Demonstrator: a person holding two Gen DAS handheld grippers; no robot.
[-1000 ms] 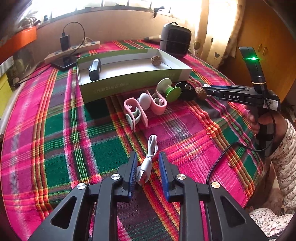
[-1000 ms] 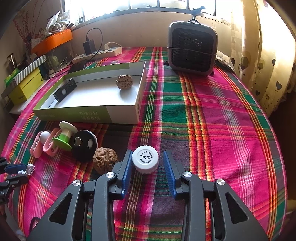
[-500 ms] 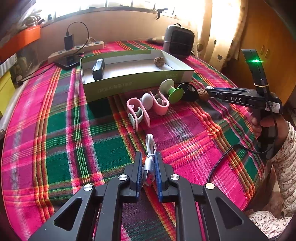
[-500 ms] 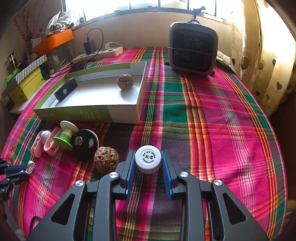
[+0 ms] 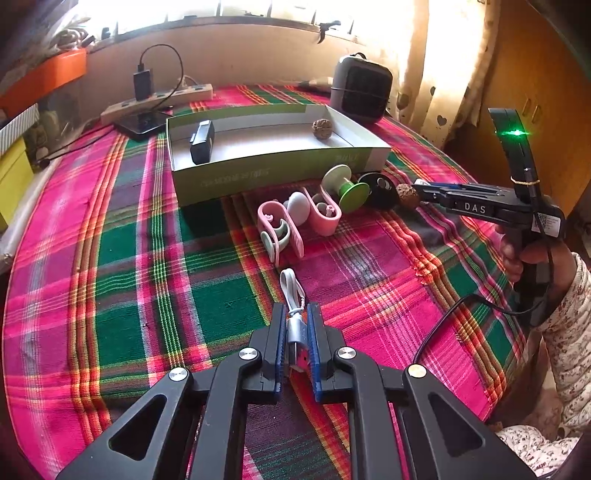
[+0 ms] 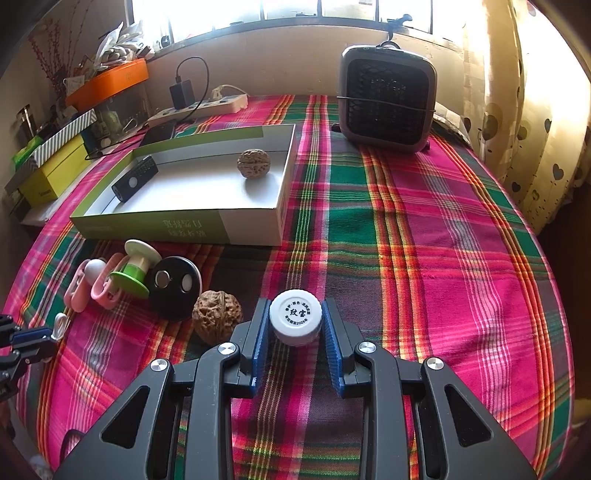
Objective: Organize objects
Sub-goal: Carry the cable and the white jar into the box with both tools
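White cable (image 5: 292,295) pinched in left tool (image 5: 296,325); right tool (image 6: 295,325) clamps white jar (image 6: 295,316).

Setting: a lived-in room of a home. The counter (image 6: 424,236) is covered with a pink, green and orange plaid cloth. A window sill (image 6: 295,29) runs along the far wall, with bright daylight above it. Cream curtains (image 6: 535,110) printed with hearts hang at the right. A small dark fan heater (image 6: 386,98), a power strip (image 6: 199,109) with a charger plugged in, and stacked boxes (image 6: 51,162) at the left complete the household clutter.
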